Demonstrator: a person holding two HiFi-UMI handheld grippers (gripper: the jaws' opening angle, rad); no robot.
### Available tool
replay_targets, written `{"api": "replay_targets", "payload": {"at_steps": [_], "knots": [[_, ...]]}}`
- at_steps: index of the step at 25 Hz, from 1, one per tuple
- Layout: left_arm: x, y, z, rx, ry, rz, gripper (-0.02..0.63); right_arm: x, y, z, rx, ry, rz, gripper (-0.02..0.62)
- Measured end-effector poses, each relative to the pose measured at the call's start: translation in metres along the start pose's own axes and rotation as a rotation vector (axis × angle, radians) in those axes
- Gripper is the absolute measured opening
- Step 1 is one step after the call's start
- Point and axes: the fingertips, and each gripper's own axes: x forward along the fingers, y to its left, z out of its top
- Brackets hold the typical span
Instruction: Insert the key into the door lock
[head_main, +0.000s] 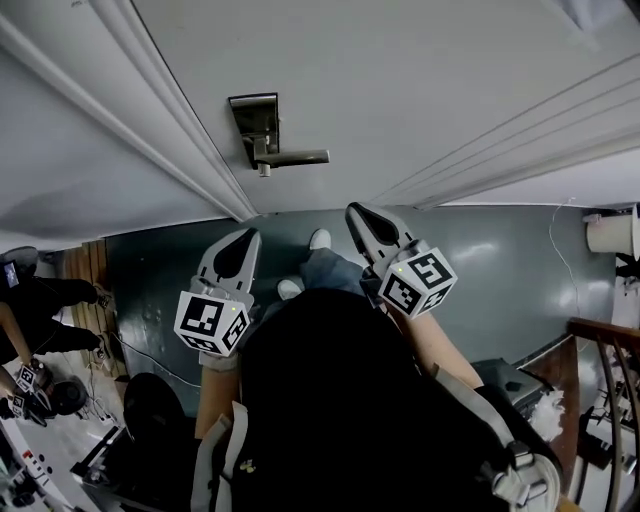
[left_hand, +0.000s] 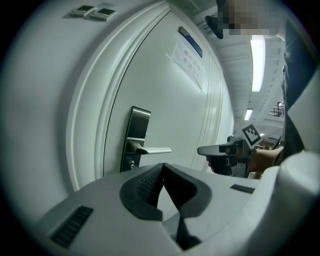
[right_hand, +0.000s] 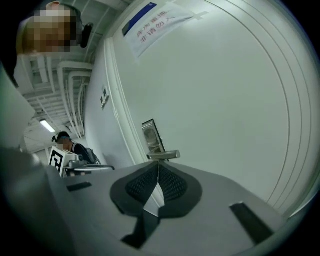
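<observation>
1. Nearest: left gripper, jaws pressed together at the tips with nothing between them. Its long axis is aimed at the door, and the tips are held off it.
2. The right gripper is beside it and apart from it, with jaws likewise closed tip to tip. A pale sliver shows in the gap behind the pads; cannot tell whether it is the key or background. The key is not made out in any view.
3. Pale shoes stand on the grey-green floor, between the two grippers.
4. Beyond, on the white door, is the lock plate, of dark metal, with its long axis running up the door. It is well apart from both sets of tips and closer to the left gripper's line.
5. The lever handle has its long axis horizontal across the door, with the free end pointing to the person's right.
6. The keyhole cylinder sits just under the lever's pivot and faces out from the door.
7. Farthest up the door is a paper notice.
</observation>
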Motion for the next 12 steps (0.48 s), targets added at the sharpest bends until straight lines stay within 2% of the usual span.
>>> {"api": "replay_targets", "payload": {"at_steps": [4, 12], "knots": [[0.006, -0.006, 0.01, 0.034, -0.009, -0.025, 0.008, -0.008, 0.006, 0.01, -0.08, 0.014, 0.009, 0.017], [0.009, -0.01, 0.021, 0.084, -0.015, -0.029, 0.008, -0.014, 0.014, 0.017, -0.167, 0.041, 0.026, 0.018]]}}
